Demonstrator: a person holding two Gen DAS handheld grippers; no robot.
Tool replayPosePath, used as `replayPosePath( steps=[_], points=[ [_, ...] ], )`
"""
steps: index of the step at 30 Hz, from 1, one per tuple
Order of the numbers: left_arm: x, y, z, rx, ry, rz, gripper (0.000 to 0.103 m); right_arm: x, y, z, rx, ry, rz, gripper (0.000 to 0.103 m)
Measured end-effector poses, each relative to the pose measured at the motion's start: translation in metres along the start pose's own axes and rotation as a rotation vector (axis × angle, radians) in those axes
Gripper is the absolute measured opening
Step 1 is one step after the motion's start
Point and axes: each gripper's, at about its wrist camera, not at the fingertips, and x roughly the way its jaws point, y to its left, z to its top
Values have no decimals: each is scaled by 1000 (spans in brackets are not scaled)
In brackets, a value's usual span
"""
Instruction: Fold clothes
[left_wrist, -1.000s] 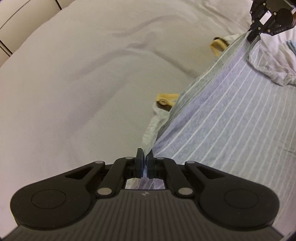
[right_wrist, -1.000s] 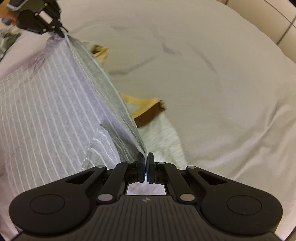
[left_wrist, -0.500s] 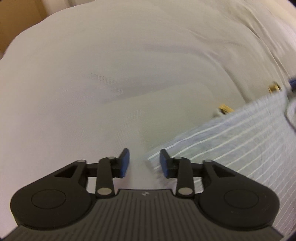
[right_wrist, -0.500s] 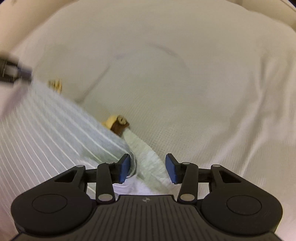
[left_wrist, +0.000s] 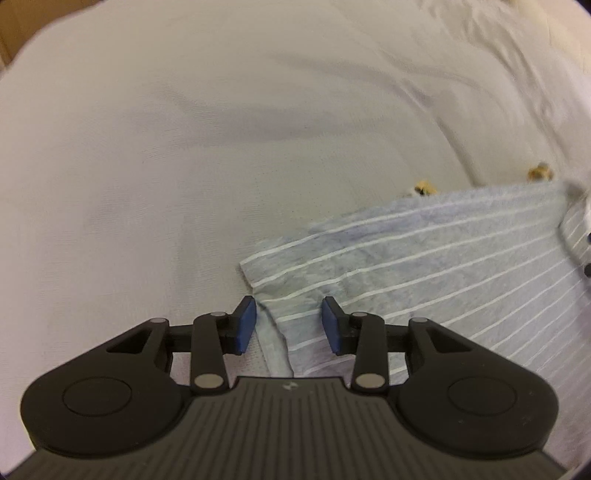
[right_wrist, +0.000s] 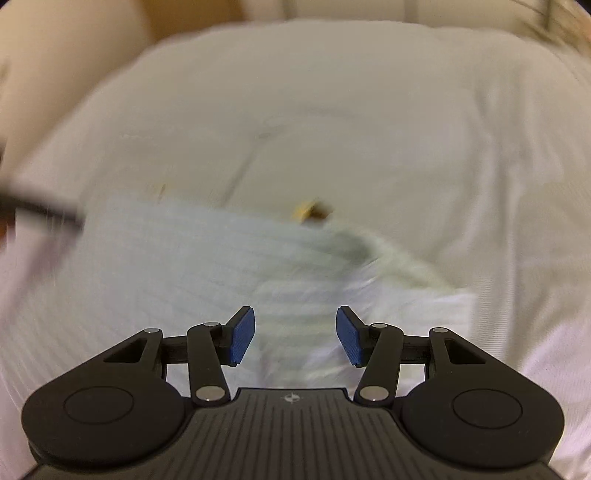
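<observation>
The striped shirt (left_wrist: 436, 258) lies flat on the bed (left_wrist: 184, 147), spread over white bedding, its near corner just ahead of the left gripper (left_wrist: 288, 325). That gripper's fingers (left_wrist: 245, 325) stand wide apart and hold nothing — the shirt's corner lies between and below them. The right gripper (right_wrist: 295, 334) is likewise spread wide and empty over the same shirt (right_wrist: 177, 266), though this view is blurred. Small yellow-brown scraps of another garment (left_wrist: 424, 187) peek out at the shirt's far edge — what they belong to cannot be told.
</observation>
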Motion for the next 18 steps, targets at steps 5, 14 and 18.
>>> replayPosePath(
  steps=[5,14,18],
  points=[
    [3,-29,-5,173,2,69,33,31,39,-22,-286,78,-150,53],
    [5,-29,-2,151,23,81,34,-55,-93,-22,358,-211,-189,32],
    [-3,-28,-4,155,12,95,34,-65,-128,-35,458,-193,-252,35]
  ],
)
